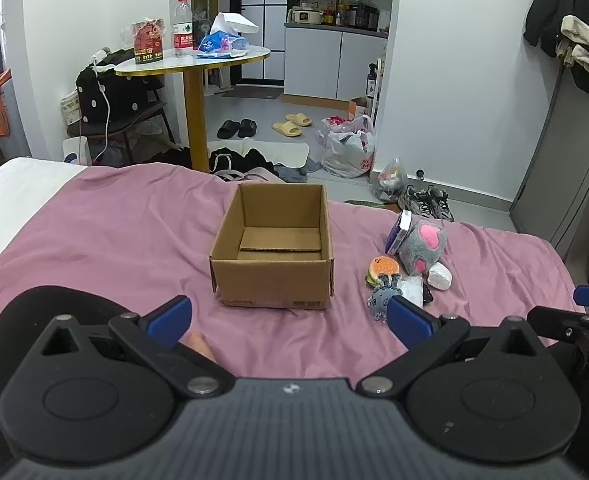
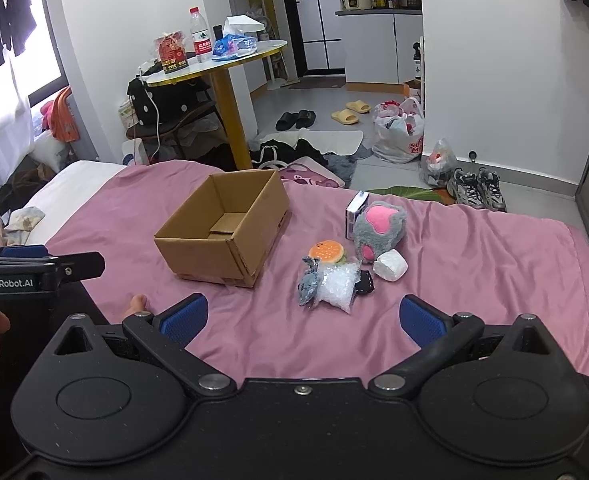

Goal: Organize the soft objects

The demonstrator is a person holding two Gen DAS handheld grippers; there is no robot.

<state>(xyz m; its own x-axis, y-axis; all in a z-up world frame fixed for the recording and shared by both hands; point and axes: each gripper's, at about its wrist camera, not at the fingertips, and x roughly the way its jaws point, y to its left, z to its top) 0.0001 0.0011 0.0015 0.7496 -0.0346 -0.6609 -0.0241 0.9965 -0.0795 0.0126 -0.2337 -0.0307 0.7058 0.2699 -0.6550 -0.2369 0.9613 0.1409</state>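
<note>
An open, empty cardboard box [image 1: 272, 246] [image 2: 224, 226] sits on the pink bedsheet. To its right lies a cluster of small items: a grey and pink plush paw [image 1: 422, 246] [image 2: 378, 230], a burger toy [image 1: 383, 269] [image 2: 327, 252], a grey plush fish [image 1: 382, 298] [image 2: 309, 280], a clear plastic bag [image 2: 338, 286], a white lump [image 1: 439, 276] [image 2: 390, 266], a small black item [image 2: 364, 282] and a purple-white carton [image 1: 397, 230] [image 2: 356, 210]. My left gripper [image 1: 290, 320] is open and empty, short of the box. My right gripper [image 2: 302, 320] is open and empty, short of the cluster.
The pink bedsheet [image 1: 114, 232] covers the bed; a white sheet [image 1: 10, 188] shows at the left. Beyond the bed's far edge stand a round table [image 1: 192, 60], a chair with a bag [image 1: 114, 100], slippers, plastic bags and sneakers [image 1: 426, 200] on the floor.
</note>
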